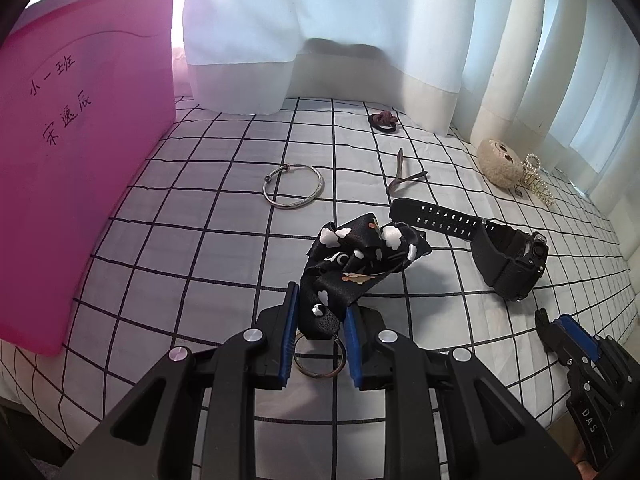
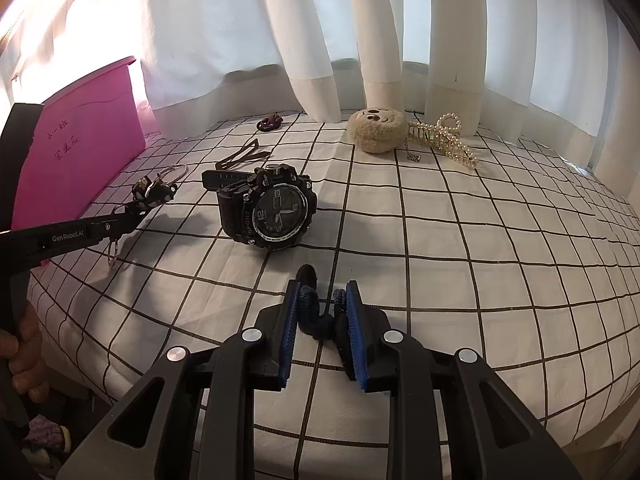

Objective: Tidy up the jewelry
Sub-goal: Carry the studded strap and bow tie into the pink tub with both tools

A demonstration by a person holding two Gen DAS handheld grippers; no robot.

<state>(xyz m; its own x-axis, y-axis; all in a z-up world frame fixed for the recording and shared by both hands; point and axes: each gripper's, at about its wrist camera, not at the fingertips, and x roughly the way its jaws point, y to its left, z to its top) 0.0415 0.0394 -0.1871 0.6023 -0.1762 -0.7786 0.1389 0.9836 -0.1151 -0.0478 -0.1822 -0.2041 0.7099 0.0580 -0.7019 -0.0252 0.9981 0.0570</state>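
My left gripper (image 1: 320,308) is shut on a black patterned ribbon keychain (image 1: 360,256) with a metal key ring (image 1: 318,358) hanging below it, held above the bed. My right gripper (image 2: 322,300) is shut on a dark navy hair tie (image 2: 316,312) just above the sheet. A black sport watch (image 2: 272,208) lies ahead of the right gripper and shows in the left wrist view (image 1: 508,256). A silver bangle (image 1: 294,188) lies near the pink box (image 1: 72,168). The left gripper also shows in the right wrist view (image 2: 144,200).
The checked sheet (image 2: 480,240) also carries a brown strap (image 1: 402,176), a dark red hair tie (image 1: 384,120), a beige plush clip (image 2: 376,132) and a pearl claw clip (image 2: 444,140). White curtains (image 2: 360,40) hang behind. The bed edge is at the right.
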